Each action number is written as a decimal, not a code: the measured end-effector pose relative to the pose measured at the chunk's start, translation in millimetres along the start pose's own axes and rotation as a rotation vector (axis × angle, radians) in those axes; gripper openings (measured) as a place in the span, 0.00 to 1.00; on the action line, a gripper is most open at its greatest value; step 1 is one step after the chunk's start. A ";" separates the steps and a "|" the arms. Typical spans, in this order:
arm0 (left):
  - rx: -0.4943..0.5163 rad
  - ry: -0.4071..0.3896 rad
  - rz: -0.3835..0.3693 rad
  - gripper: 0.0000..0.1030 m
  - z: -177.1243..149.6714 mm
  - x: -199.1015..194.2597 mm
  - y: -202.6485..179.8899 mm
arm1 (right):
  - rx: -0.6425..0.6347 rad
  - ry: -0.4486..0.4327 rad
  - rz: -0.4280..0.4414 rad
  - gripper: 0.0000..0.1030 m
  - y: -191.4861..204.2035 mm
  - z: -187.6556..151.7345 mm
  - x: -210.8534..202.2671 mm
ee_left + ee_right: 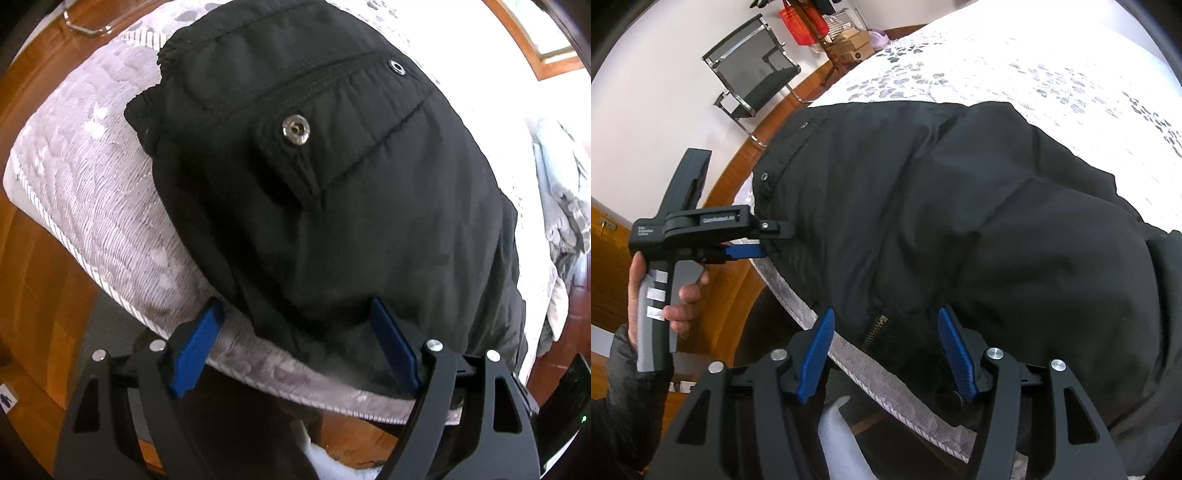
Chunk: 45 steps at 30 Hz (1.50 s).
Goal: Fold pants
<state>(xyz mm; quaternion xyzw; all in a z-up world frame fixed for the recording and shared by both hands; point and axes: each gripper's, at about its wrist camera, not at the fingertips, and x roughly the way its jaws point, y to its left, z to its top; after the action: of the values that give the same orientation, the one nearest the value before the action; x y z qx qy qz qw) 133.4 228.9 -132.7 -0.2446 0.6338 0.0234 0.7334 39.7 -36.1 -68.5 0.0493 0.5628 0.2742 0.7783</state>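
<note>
Black padded pants (314, 192) lie on a bed with a pale leaf-patterned cover (92, 192). A pocket flap with a metal snap (294, 130) faces up. My left gripper (295, 317) is open at the bed's near edge, its blue fingers straddling the pants' edge. In the right wrist view the pants (960, 221) spread across the bed (1034, 66), with a brass zipper (875, 328) near the edge. My right gripper (884, 321) is open around that zipper area. The left gripper (764, 240) also shows there, held by a hand at the pants' left edge.
The bed's corner overhangs a wooden floor (37, 277). A black chair with a chrome frame (753, 77) stands by the wall, with boxes and red items (827, 29) behind it. A crumpled grey cloth (565, 192) lies at the bed's right.
</note>
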 end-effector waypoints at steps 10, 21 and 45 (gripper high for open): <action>-0.084 -0.097 -0.067 0.08 -11.2 -28.9 16.2 | 0.004 0.003 0.005 0.57 2.3 -1.8 4.1; -0.027 -0.107 -0.049 0.07 -20.3 -25.5 7.4 | 0.023 -0.017 0.018 0.58 -6.2 -1.4 -3.8; 0.106 -0.335 0.239 0.11 -16.3 -18.2 -56.0 | 0.770 -0.364 -0.116 0.65 -244.3 -176.7 -175.9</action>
<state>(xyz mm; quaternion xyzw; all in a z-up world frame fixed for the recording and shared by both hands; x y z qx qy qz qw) 134.1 178.4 -98.4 -0.1217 0.5277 0.1173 0.8324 -67.2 -368.2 -77.2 0.3521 0.4792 -0.0133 0.8039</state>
